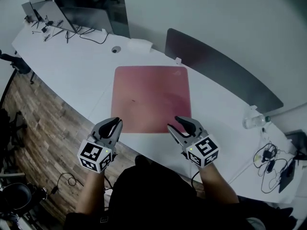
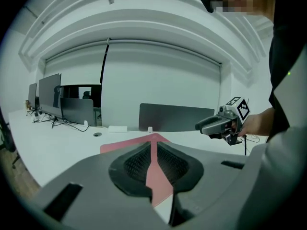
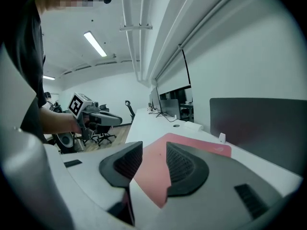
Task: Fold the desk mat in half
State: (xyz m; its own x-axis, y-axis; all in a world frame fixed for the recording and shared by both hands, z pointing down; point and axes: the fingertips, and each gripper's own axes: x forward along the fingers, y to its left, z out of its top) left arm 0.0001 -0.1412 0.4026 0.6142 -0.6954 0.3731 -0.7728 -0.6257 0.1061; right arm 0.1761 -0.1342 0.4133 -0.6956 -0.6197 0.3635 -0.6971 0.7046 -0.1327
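Observation:
A pink desk mat [image 1: 151, 98] lies flat and unfolded on the white desk [image 1: 81, 75]. My left gripper [image 1: 115, 122] hovers at the mat's near left corner with its jaws shut and nothing between them. At the near right corner my right gripper [image 1: 174, 124] stands open over the edge, also holding nothing. In the left gripper view the mat [image 2: 115, 146] shows past the closed pads [image 2: 136, 162], and the right gripper [image 2: 206, 125] hangs to the right. The right gripper view has the mat [image 3: 192, 140] beyond its parted pads [image 3: 184, 169], with the left gripper [image 3: 112, 120] at left.
A dark grey divider panel [image 1: 216, 71] stands behind the mat. A white box [image 1: 139, 44] and a cable hole [image 1: 115, 49] lie beyond its far edge. Monitors [image 1: 53, 13] sit far left; a clear bottle [image 1: 252, 121] and cables [image 1: 271, 159] lie at right. Wooden floor [image 1: 43, 128] borders the desk's near edge.

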